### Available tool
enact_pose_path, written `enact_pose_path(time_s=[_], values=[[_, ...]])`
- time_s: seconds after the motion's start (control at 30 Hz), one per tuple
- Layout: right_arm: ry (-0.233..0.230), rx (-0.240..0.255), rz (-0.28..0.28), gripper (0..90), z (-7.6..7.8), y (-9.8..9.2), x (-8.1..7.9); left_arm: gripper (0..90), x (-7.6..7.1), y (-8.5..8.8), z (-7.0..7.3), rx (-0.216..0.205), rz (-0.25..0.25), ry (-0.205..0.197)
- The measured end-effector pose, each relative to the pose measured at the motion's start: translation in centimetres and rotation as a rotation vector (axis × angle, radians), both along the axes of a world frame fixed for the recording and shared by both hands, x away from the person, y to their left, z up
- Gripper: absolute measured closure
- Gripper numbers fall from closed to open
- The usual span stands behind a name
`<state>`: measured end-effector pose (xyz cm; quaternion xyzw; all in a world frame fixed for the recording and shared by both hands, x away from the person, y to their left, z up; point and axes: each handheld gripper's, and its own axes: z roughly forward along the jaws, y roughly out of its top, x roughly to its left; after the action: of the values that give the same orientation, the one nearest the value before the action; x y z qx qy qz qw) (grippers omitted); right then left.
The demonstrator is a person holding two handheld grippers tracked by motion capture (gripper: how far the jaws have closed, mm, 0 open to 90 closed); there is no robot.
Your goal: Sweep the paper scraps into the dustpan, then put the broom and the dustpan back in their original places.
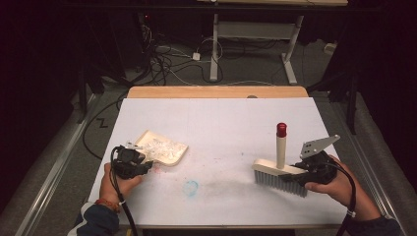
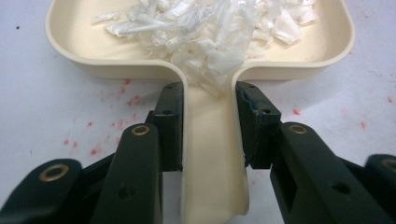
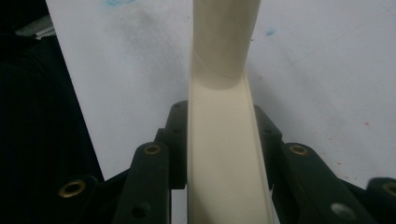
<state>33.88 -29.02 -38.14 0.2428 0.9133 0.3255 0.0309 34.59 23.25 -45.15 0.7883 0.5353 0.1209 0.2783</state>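
One cream plastic dustpan [image 2: 84, 51], shallow, with rounded corners and a raised rim, is being seen lying on the white table [image 1: 221, 123] at the left, and one pile of white crumpled scraps [image 2: 210, 32], thin and translucent, is being held in its tray. Its flat handle is being pinched from both sides by the left gripper [image 2: 210, 126], whose two black jaws are being pressed against the handle's edges just below the tray. One cream hand brush [image 1: 280, 169] is being recorded at the right of the table: a long flat block with grey bristles set downward onto the surface, and a round upright handle capped in red [image 1: 281, 130]. The block is being clamped between the jaws of the right gripper [image 3: 219, 140], which are being closed on its two long sides near the foot of the handle. The brush and dustpan are being kept well apart. Two kinds of stain are being noted on the matte table surface: red specks [image 2: 112, 121] around the dustpan and one blue smudge [image 1: 191, 187] between the two tools. One hand is being counted on each gripper.
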Motion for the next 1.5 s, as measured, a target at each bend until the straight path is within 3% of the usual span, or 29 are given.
enact_pose_path(time_s=[0.23, 0.43, 0.73, 0.87, 0.97, 1.03, 1.13, 1.2, 1.27, 1.37, 1.5], values=[[0.009, -0.011, -0.018, 67.6, -0.3, -0.2, 0.5, 61.9, -1.2, -0.3, -0.3, -0.007, 0.035, -0.005], [0.020, -0.016, -0.033, 67.5, -0.6, -0.4, 1.4, 61.5, -1.6, -0.5, -0.3, -0.011, 0.035, -0.011], [0.054, -0.044, -0.057, 67.2, -0.7, -0.8, 3.6, 55.8, -2.2, -1.2, -0.5, -0.074, 0.041, 0.000], [0.062, -0.050, -0.056, 64.8, -0.6, -0.8, 4.8, 55.0, -2.8, -2.0, -0.4, -0.091, 0.001, 0.017], [0.052, -0.067, -0.080, 58.2, -0.6, -0.6, 5.6, 52.1, -3.3, -2.6, -0.2, -0.068, -0.035, 0.004], [0.012, -0.080, -0.142, 52.1, -0.4, -0.6, 6.1, 48.8, -3.6, -2.7, 0.2, -0.068, -0.057, -0.028], [-0.065, -0.094, -0.201, 48.6, -0.2, -0.7, 6.5, 40.7, -3.8, -2.9, 1.0, 0.000, -0.086, -0.112], [-0.082, -0.095, -0.246, 48.8, -0.5, -0.8, 6.9, 38.2, -3.8, -2.8, 1.4, -0.006, -0.100, -0.170], [-0.087, -0.086, -0.250, 46.8, -1.1, -0.8, 7.1, 31.2, -3.7, -2.7, 1.8, 0.005, -0.107, -0.230], [-0.162, -0.116, -0.277, 44.8, -1.5, -0.7, 7.1, 26.0, -3.8, -2.7, 2.2, 0.012, -0.125, -0.317], [-0.289, -0.026, -0.281, 40.3, -1.0, -0.5, 6.0, 22.4, -3.9, -2.7, 2.8, 0.020, -0.155, -0.411]])
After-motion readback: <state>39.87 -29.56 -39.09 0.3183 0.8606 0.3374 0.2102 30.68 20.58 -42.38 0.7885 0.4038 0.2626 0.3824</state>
